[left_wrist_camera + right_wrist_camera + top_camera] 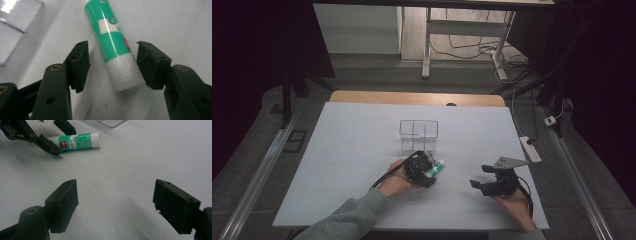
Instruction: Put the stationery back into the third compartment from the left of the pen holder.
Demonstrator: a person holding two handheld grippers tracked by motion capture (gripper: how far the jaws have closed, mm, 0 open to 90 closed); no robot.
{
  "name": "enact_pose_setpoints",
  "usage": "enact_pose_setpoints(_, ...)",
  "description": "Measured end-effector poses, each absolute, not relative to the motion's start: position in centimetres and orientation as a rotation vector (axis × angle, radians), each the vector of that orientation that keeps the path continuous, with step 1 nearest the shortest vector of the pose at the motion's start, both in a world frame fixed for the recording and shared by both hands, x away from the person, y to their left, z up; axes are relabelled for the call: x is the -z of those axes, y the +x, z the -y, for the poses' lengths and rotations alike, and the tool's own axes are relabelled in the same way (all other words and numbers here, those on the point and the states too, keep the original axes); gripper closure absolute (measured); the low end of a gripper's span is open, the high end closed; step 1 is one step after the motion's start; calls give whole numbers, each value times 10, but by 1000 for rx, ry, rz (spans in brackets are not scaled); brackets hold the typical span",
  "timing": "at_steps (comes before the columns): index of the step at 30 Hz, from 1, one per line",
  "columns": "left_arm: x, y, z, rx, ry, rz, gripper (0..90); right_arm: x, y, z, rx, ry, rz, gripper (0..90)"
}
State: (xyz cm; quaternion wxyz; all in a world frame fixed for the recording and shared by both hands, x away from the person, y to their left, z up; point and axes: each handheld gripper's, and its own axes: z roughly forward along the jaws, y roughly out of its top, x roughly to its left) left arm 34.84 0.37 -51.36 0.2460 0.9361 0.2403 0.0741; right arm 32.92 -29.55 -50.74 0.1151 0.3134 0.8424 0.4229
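risk: glue stick (111, 42) is round, so if the jaws close off-centre it'll probably roll or squirt out
left gripper (112, 62): jaws apart, straddling the stick's white end, nothing clamped
right gripper (115, 205): spread, idle near the table's (347, 150) right edge
stick spot: lying mid-table, just in front of the clear tray (418, 134)
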Motion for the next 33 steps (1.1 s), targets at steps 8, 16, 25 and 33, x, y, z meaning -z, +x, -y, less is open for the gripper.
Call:
enact_pose_setpoints(8, 513, 351, -9, -140, 2543, -654, 639, 508, 329, 295, -1241, 911, -2471, 199)
enact_pose_setpoints(16, 503, 354, -24, -142, 2515, -650, 641, 506, 328, 295, -1259, 895, -2456, 204)
enact_pose_setpoints(25, 475, 354, -56, -100, 2387, -657, 641, 501, 324, 293, -1293, 863, -2440, 208)
enact_pose_setpoints(33, 465, 355, -67, -66, 2324, -656, 641, 498, 318, 287, -1298, 826, -2416, 210)
